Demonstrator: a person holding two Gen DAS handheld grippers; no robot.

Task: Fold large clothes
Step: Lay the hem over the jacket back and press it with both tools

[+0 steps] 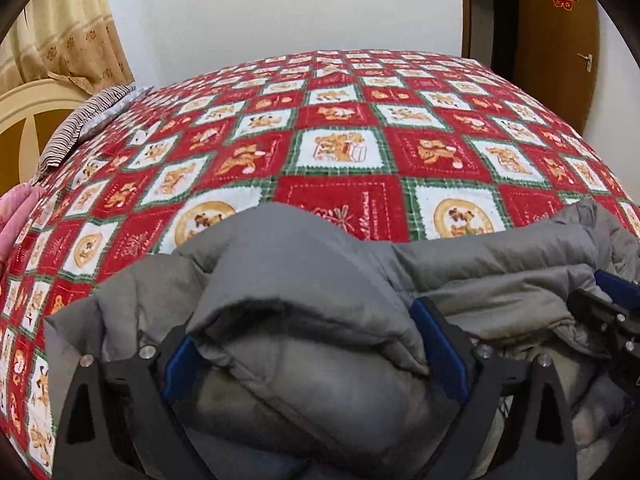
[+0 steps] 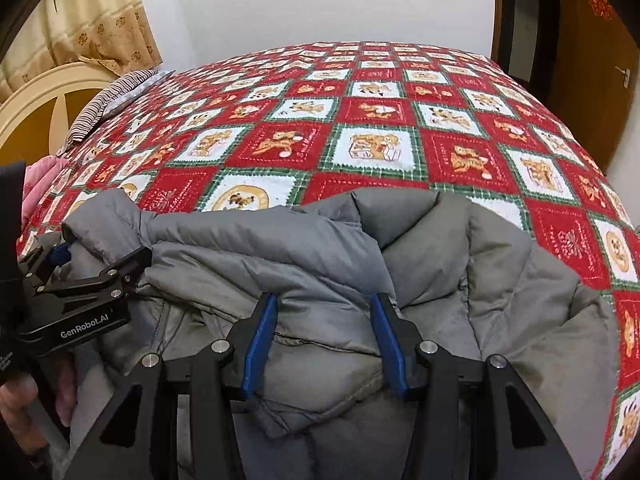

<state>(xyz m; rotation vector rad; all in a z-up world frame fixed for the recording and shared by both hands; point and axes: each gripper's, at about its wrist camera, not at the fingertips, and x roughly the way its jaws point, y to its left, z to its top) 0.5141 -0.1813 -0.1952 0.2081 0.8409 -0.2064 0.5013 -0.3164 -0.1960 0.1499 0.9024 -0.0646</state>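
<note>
Here, both hand-held grippers, left (image 1: pixel 316 344) and right (image 2: pixel 324 344), clamping grey jacket (image 2: pixel 320 248) edge, bedspread (image 1: pixel 340 140) beyond.

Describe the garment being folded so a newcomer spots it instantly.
Start at the bed's red, white and green checked blanket. At its near edge lies a bundled grey puffer jacket, gripped by the left gripper and right gripper. It is the only plain grey quilted item there.
</note>
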